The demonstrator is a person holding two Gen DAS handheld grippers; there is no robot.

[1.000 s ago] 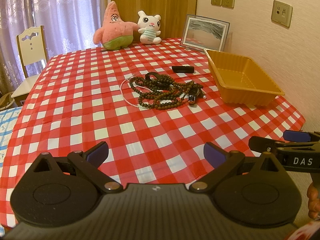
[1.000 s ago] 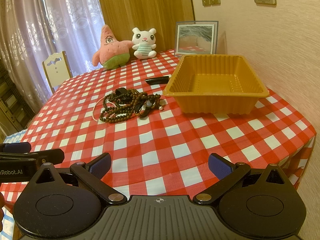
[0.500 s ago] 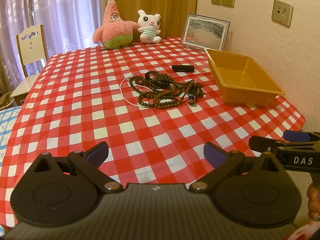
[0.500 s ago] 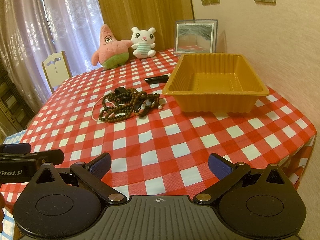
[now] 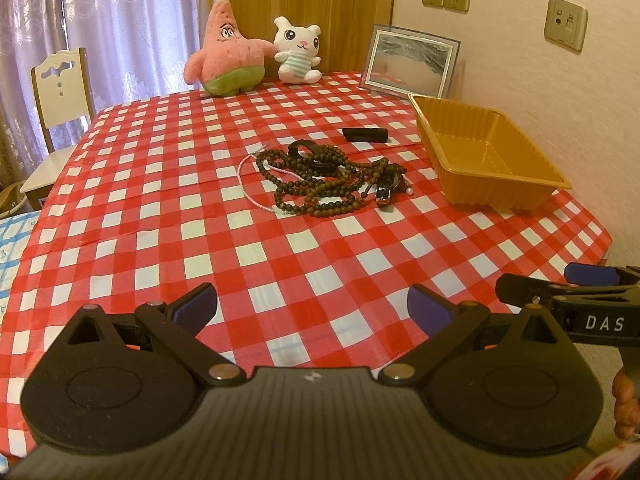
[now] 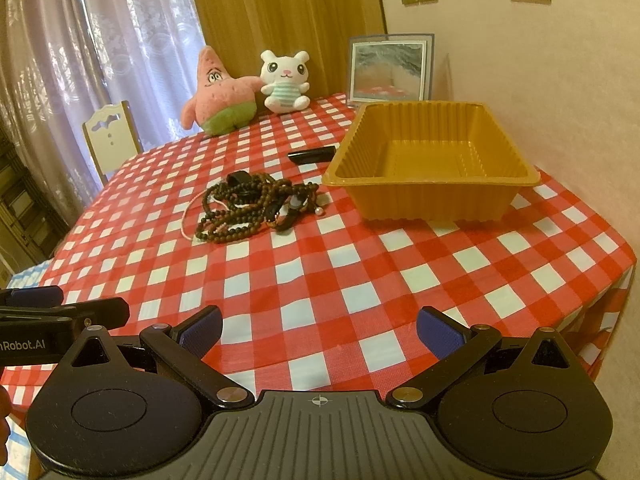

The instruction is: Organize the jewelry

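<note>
Nothing is sorted yet: the tangled jewelry pile (image 5: 326,182) lies left of the empty yellow tray (image 6: 430,160), while the left gripper (image 5: 312,306) and right gripper (image 6: 319,326) are held spread and empty at the near edge.

Pink starfish plush (image 5: 226,50) and white bunny plush (image 5: 297,51) side by side at table's far edge. Framed picture (image 5: 410,62) leaning against right wall. White chair (image 5: 60,92) far left. Lace curtains (image 5: 112,20) behind.

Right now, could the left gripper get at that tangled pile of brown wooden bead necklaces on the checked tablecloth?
Probably yes. The left gripper is open and empty, and only bare red-and-white checked tablecloth lies between it and the tangled pile of brown bead necklaces. It would have to move forward first.
</note>
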